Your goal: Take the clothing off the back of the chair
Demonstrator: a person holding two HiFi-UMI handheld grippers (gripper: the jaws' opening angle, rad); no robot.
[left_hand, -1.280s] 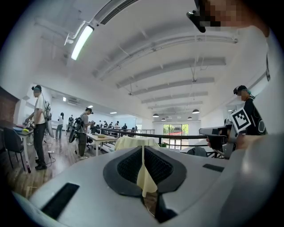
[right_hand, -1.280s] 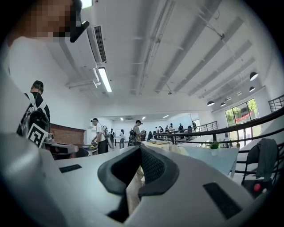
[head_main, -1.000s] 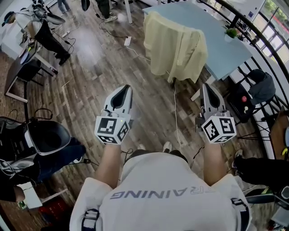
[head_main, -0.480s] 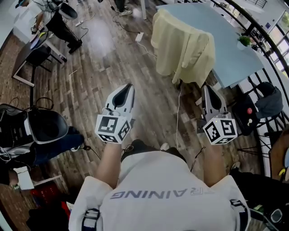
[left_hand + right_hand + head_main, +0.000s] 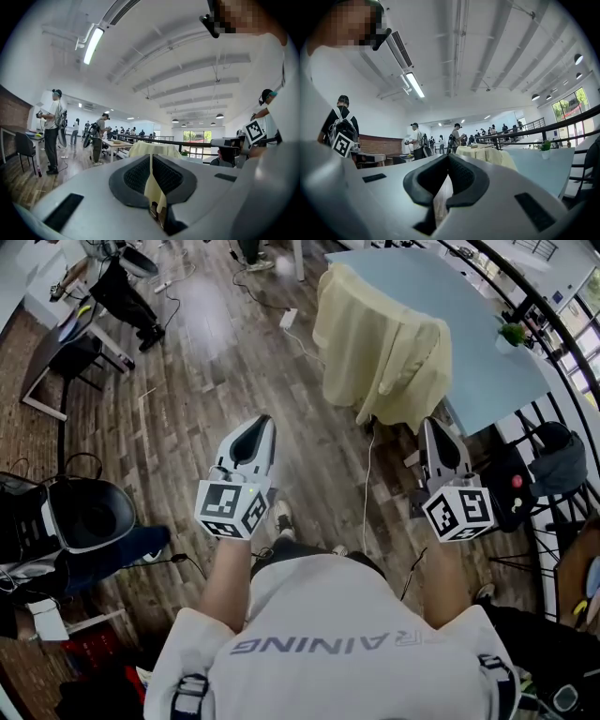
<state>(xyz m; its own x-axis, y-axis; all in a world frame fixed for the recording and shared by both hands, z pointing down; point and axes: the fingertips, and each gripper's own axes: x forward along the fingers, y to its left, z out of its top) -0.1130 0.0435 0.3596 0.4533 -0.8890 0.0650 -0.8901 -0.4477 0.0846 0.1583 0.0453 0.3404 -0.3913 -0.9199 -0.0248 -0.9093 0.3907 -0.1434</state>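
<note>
A pale yellow garment hangs over the back of a chair at the near edge of a light blue table; the chair itself is hidden under it. My left gripper is shut and empty, held out over the wooden floor short of the garment. My right gripper is also shut and empty, just below the garment's right hem and apart from it. In the left gripper view the garment shows far ahead above the closed jaws. The right gripper view has the garment ahead and slightly right.
A white cable runs along the floor between the grippers. A black office chair stands at the left, a dark bag on a stand at the right. A black railing and a small plant border the table. People stand further off.
I have stepped closer to the chair, and the garment has come nearer to both grippers, mostly the right one. Both grippers stayed shut.
</note>
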